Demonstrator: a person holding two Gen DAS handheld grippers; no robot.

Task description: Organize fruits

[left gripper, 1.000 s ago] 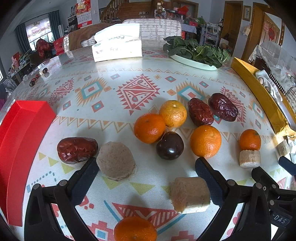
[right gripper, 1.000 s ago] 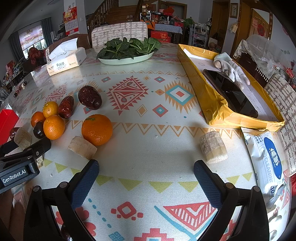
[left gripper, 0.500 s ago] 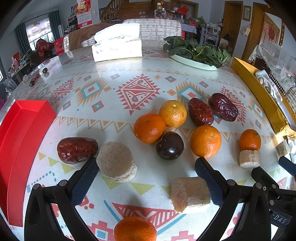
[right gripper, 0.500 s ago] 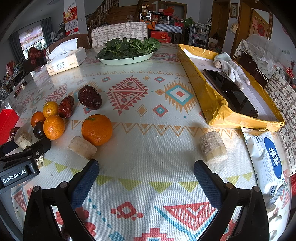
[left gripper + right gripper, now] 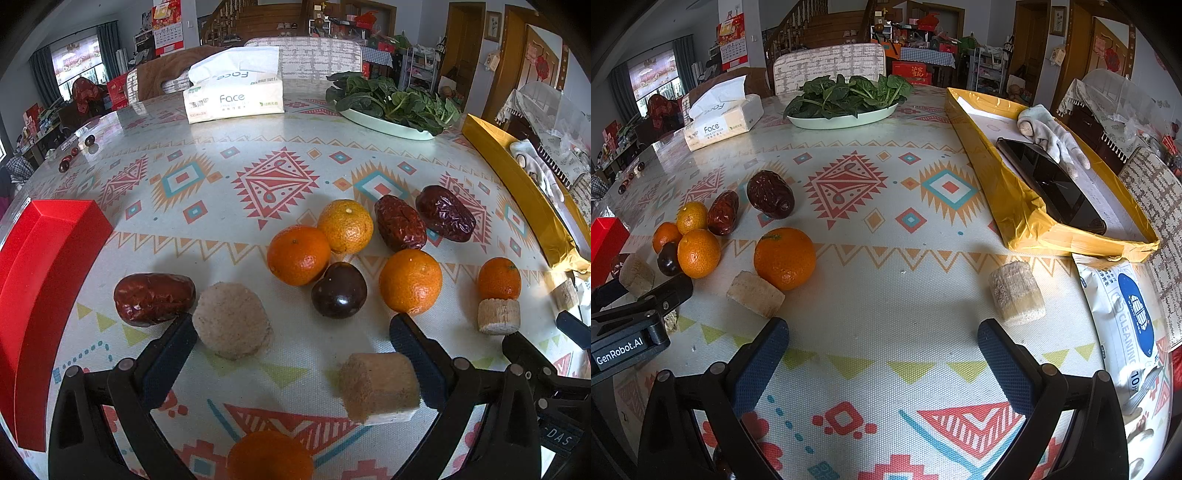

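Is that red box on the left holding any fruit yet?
Cannot tell for certain. The red box is only partly in view; the visible part shows bare red surfaces, and the nearest date lies outside on the table.

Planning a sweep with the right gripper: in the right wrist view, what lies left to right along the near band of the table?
Dark round fruit → small orange → pale cut chunk → large orange → pale cylinder chunk → wipes packet.
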